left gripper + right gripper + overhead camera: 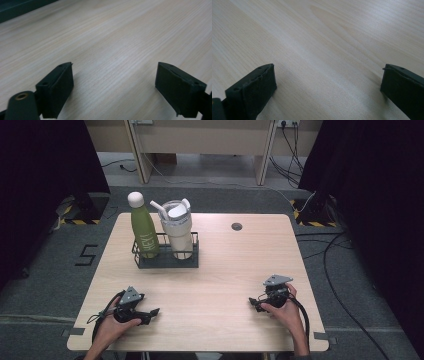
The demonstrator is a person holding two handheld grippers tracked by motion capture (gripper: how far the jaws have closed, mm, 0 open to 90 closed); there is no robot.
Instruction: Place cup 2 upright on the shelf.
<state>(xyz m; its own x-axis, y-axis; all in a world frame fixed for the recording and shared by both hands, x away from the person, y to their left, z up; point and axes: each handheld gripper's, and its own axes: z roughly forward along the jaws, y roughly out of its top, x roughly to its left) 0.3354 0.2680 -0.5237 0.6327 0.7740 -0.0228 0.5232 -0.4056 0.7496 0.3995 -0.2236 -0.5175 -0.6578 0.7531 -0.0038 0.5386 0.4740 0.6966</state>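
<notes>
Your left gripper (150, 312) rests on the near left part of the table (225, 270) with its jaws apart and nothing between them but bare wood; your right gripper (256, 303) sits at the near right, jaws likewise spread and empty. Both are well apart from the wire basket (167, 260) at the far left of the table, where the green bottle (143, 227) and the cream tumbler (177, 227) stand upright side by side.

The bottle looks like smooth painted metal, so expect it to be stiff and slippery; whether it is full, and so heavy, you cannot tell from here. Take it around the narrower neck below the white cap, above the basket's rim, and lift straight up. The tumbler is wider, with a straw and a lid handle on top: grip its body, not the straw, which would likely bend or pull loose.
</notes>
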